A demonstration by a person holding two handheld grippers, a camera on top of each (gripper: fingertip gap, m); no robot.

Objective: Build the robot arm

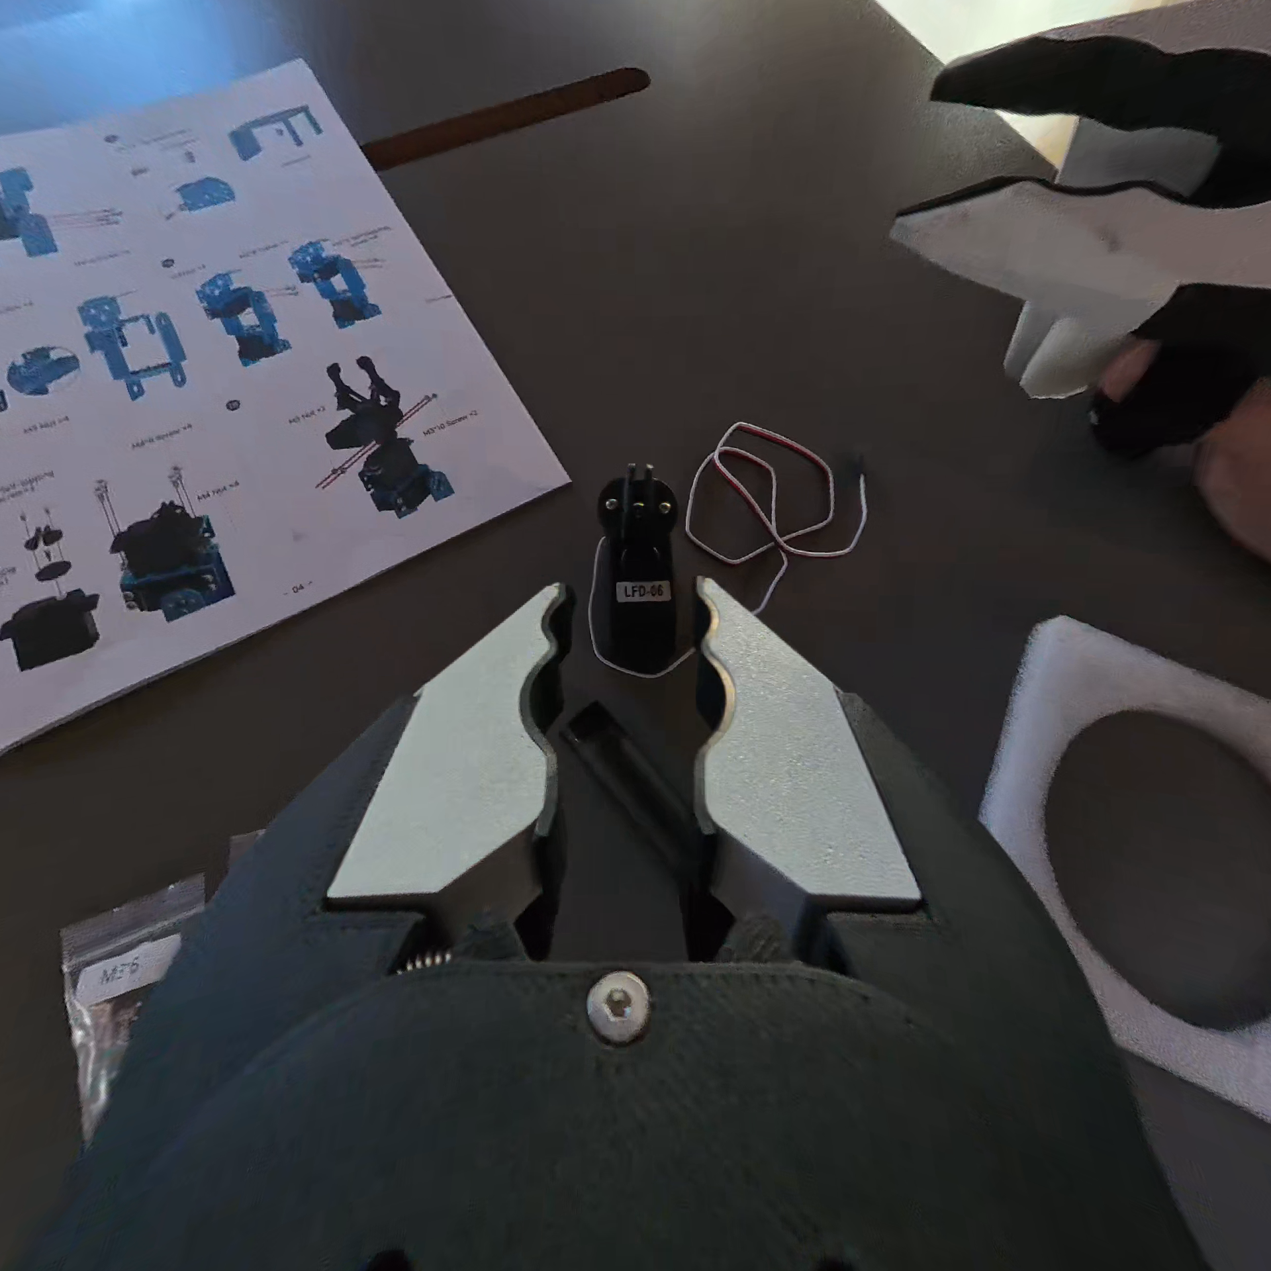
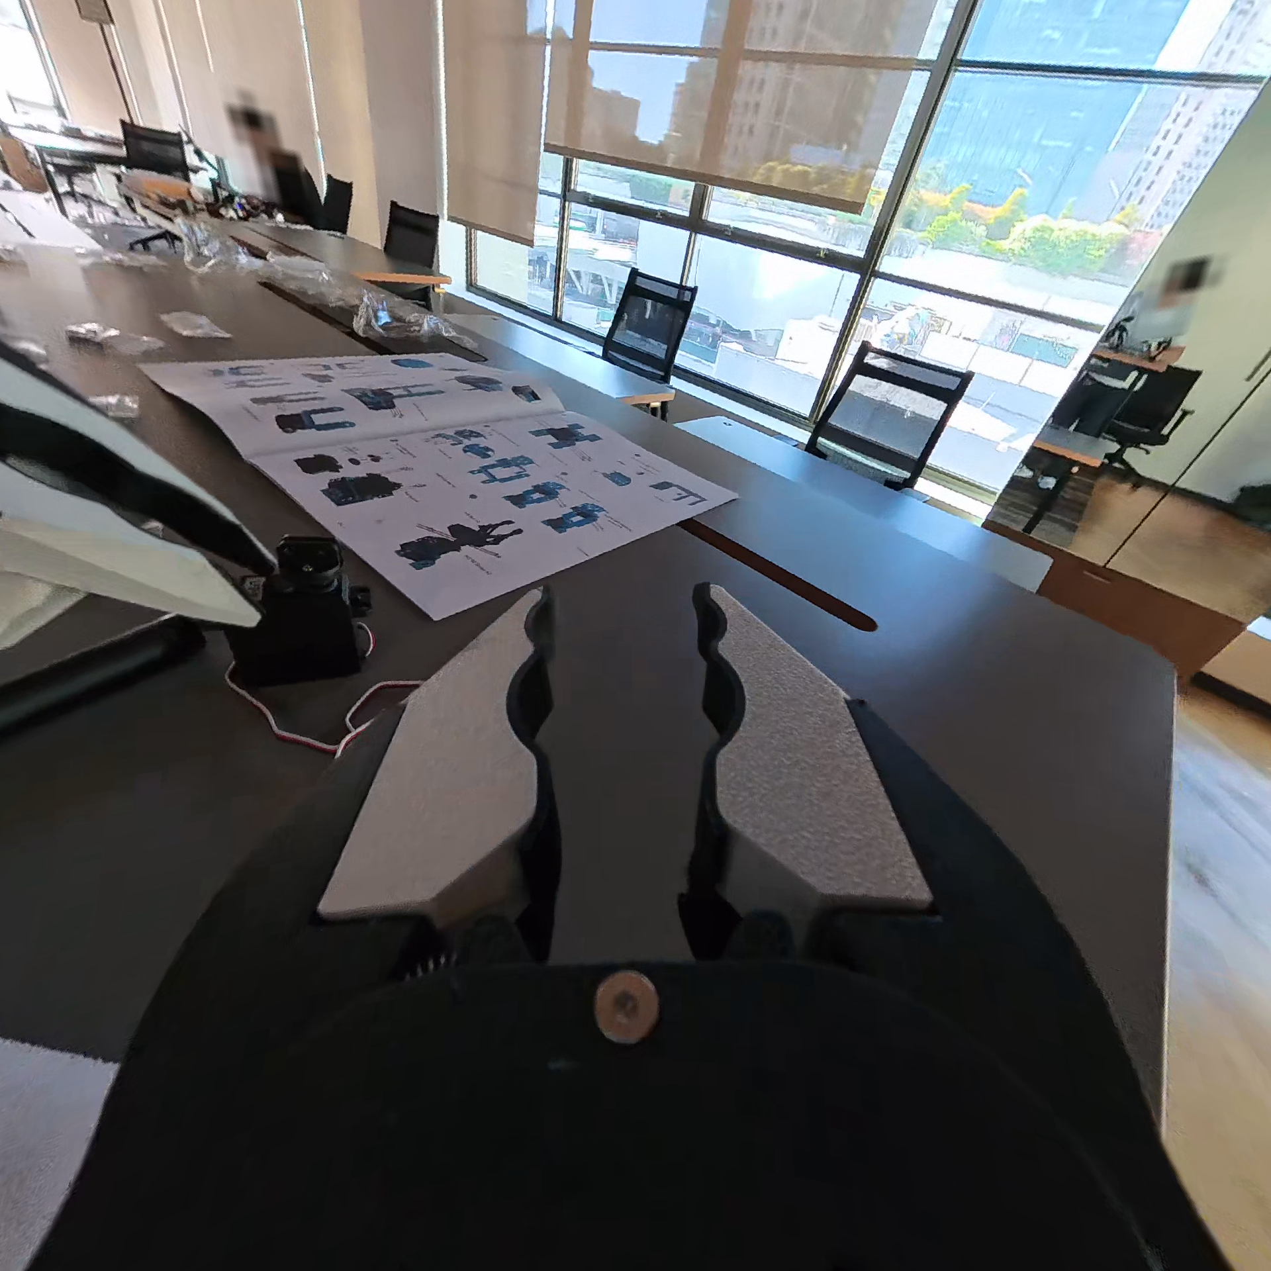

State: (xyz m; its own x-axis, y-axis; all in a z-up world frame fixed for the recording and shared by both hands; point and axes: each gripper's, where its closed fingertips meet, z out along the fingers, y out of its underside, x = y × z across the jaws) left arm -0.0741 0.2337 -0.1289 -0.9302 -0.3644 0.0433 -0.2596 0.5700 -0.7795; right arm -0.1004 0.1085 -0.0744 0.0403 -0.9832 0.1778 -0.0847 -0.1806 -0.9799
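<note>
The left claw [image 1: 633, 605] is hanging spread wide over the dark bench [image 1: 722, 275], holding nothing; its fingertips are flanking the near end of the one black servo [image 1: 636, 584], which is standing upright on the bench, and whether they are touching it I cannot tell. To close on the servo cleanly, my judgement is that the claw should be staying centred on the body and keeping clear of the wire [image 1: 763, 502]; that single red-and-white wire is lying looped just right of the servo. The right claw [image 2: 622, 602] is also gaping, empty, hovering above bare bench well right of the servo [image 2: 302, 619]. One open instruction booklet [image 1: 206, 357] is lying left of and beyond the servo; one white foam piece [image 1: 1128, 825] with a round cutout is sitting right of it and nearer; one black stick-like tool [image 1: 619, 763] is lying just behind it, between the left claw's fingers; one small bag of hardware [image 1: 117, 990] is resting well behind and left of it.
</note>
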